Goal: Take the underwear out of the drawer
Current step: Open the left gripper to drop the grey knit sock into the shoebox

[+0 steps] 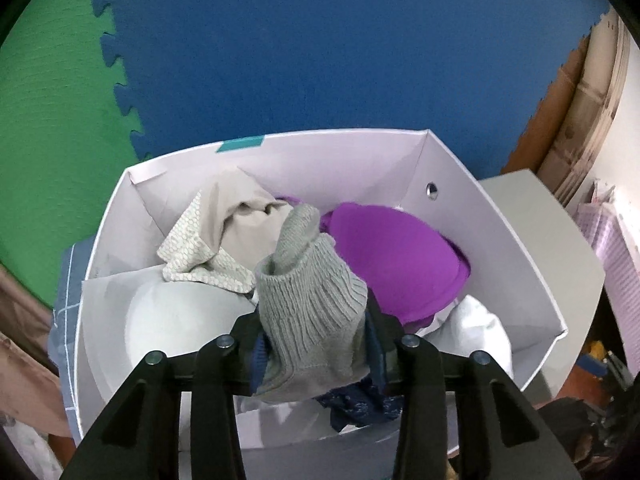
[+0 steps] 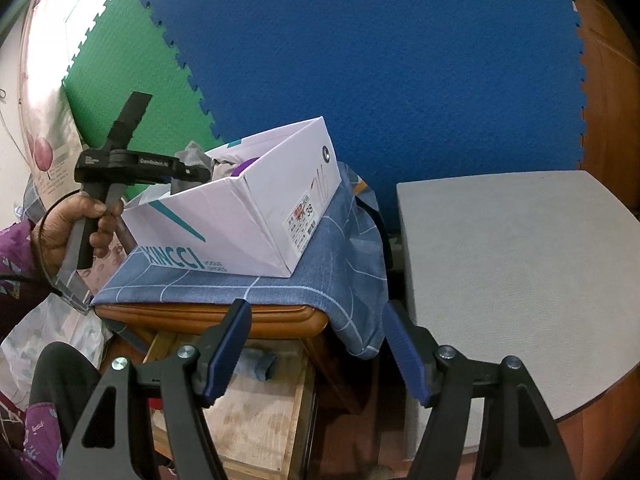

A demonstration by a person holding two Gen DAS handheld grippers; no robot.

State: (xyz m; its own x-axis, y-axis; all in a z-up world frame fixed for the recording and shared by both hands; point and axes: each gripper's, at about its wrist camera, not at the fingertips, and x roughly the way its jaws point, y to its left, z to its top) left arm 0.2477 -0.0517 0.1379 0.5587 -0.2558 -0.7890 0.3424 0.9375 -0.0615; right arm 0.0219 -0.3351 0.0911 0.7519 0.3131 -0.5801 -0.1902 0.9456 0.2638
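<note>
While box [image 1: 500, 248] holds clothes, maybe sock [image 1: 308, 292]

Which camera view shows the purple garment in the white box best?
The left wrist view: it looks down into the white box, so the purple garment lies open to sight beside the grey knitted piece. The right wrist view shows only a small purple sliver above the box wall.

Each claw is black plastic with triangular ribbed arms and silver screws at the pivots. The right claw [image 2: 316, 344] has ridged blue pads [image 2: 228, 348] on its fingers. The left claw [image 2: 192, 170] carries small white lettering; a black cable loops beneath the left hand [image 2: 76, 220], whose sleeve [image 2: 14, 256] is purple and patterned.
</note>
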